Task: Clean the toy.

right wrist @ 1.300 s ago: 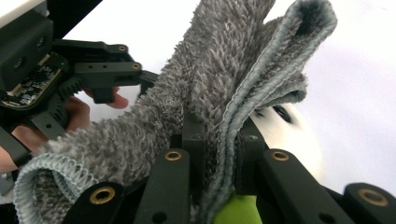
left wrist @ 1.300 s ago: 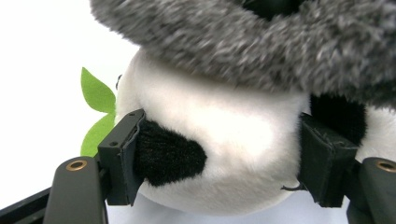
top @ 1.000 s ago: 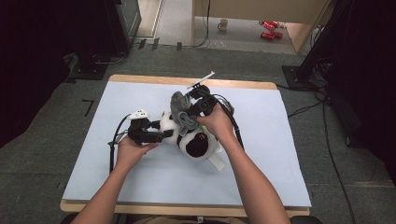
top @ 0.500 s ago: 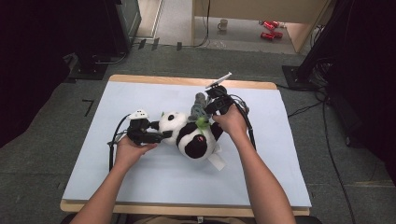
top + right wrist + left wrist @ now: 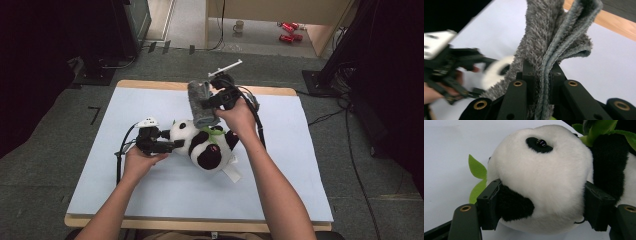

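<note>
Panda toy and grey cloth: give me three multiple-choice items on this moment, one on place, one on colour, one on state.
1. Where is the left gripper placed?
A. around the panda toy's head
B. on the table edge
C. on the grey cloth

2. What colour are the leaves at the panda toy's neck?
A. red
B. green
C. blue

3. What is the state of the right gripper?
A. open above the table
B. shut on nothing
C. shut on the grey cloth

Answers:
1. A: in the left gripper view the fingers sit on either side of the panda toy, pressing into its head.
2. B: green leaves show beside the head.
3. C: in the right gripper view the fingers pinch folded layers of the grey cloth, which hangs raised over the table in the high view.
</note>
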A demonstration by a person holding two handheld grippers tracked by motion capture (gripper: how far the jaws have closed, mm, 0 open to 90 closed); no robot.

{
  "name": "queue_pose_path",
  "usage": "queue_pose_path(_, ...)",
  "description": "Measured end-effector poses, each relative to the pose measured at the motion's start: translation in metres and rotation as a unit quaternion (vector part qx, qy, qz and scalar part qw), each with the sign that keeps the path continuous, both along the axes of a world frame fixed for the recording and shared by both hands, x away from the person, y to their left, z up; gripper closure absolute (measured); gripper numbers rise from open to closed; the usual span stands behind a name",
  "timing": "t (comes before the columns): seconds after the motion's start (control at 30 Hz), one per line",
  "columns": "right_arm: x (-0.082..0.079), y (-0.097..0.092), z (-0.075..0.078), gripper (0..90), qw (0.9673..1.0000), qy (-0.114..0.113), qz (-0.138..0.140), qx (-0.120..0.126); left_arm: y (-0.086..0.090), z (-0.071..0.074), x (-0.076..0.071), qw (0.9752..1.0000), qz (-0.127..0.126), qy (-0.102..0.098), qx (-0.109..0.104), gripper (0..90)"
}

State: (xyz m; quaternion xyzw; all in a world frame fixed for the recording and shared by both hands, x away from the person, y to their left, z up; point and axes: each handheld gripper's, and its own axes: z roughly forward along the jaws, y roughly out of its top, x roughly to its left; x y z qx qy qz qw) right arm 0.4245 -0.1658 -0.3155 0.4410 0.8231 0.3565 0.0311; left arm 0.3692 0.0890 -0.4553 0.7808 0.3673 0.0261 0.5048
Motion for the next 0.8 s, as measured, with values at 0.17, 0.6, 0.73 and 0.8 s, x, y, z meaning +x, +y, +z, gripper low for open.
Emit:
queue_pose_path(0.17, -0.007, 0.039, -0.003, 80.5, 0.9990, 0.003, 0.044, 0.001, 0.001, 0.000, 0.001, 1.0000, 0.002, 0.005, -0.005, 27.2)
queue_pose_path(0.6, -0.002, 0.044, -0.054, 80.3, 0.9964, 0.061, 0.056, -0.016, -0.001, 0.000, 0.000, 1.0000, 0.002, 0.003, -0.003, 27.5)
queue_pose_path(0.73, 0.000, 0.023, -0.053, 80.5, 0.9967, 0.071, 0.036, -0.011, -0.001, 0.000, 0.000, 1.0000, 0.004, 0.006, -0.003, 28.0)
queue_pose_path(0.8, 0.002, 0.013, -0.054, 80.5, 0.9970, 0.070, 0.028, -0.012, -0.001, 0.000, 0.000, 0.9999, 0.005, 0.009, -0.004, 28.2)
